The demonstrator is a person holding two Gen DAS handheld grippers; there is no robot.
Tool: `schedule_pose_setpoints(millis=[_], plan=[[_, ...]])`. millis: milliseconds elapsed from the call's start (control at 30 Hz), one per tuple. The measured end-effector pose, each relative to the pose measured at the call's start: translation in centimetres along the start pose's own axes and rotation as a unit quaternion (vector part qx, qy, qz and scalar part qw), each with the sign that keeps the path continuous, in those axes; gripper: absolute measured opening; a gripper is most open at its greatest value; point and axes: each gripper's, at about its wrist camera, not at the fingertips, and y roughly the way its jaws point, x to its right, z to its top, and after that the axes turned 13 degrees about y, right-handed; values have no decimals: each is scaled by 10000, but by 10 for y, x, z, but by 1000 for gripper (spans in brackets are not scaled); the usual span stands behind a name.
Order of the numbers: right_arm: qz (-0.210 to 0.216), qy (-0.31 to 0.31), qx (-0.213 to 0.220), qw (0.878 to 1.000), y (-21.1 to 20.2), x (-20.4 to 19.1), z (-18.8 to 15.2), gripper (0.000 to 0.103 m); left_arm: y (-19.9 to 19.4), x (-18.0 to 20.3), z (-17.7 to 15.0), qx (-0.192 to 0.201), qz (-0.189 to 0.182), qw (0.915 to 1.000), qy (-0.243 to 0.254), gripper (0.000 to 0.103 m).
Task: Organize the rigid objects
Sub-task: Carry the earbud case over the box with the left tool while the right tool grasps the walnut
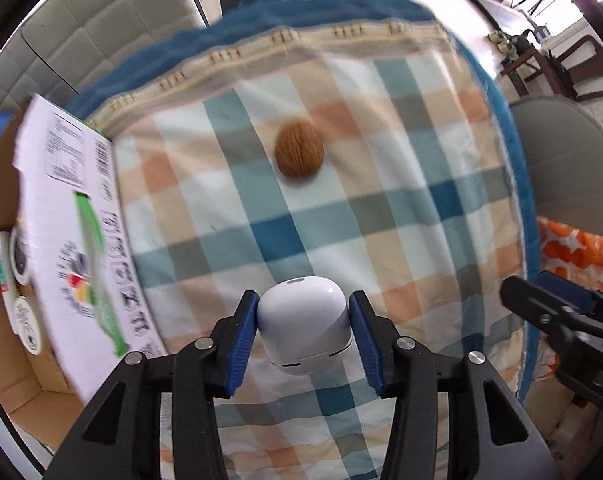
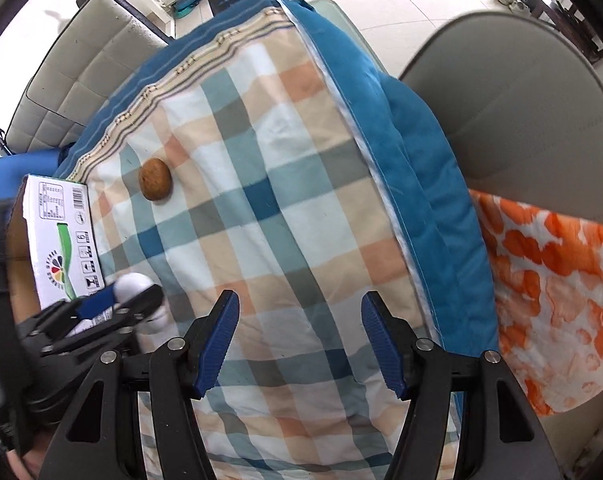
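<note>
My left gripper (image 1: 303, 330) is shut on a white earbud case (image 1: 303, 320) and holds it just above the checked cloth (image 1: 401, 220). A brown walnut (image 1: 299, 153) lies on the cloth further ahead. In the right wrist view the walnut (image 2: 155, 179) sits at the left and the left gripper (image 2: 117, 304) with the white case (image 2: 133, 284) shows at the lower left. My right gripper (image 2: 299, 340) is open and empty over the cloth (image 2: 281, 208); its finger (image 1: 541, 312) shows at the right of the left wrist view.
An open cardboard box (image 1: 5, 320) with a white printed flap (image 1: 69, 240) stands at the left and holds round tins (image 1: 21, 256). A blue quilt edge (image 2: 413, 168), an orange patterned cloth (image 2: 549, 280) and a grey chair (image 2: 521, 100) are at the right.
</note>
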Motion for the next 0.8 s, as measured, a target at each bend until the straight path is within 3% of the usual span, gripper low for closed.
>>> schedule_pose_setpoints(millis=[367, 533, 800], plan=[[162, -470, -32, 9988, 4, -75, 8, 66, -117, -83, -18, 1005, 444, 9927, -501, 43], [135, -612, -52, 9980, 24, -125, 19, 66, -119, -125, -32, 1045, 683, 9886, -847, 43], [-272, -454, -246, 9983, 80, -170, 51, 66, -92, -174, -48, 853, 626, 9860, -1288, 43]])
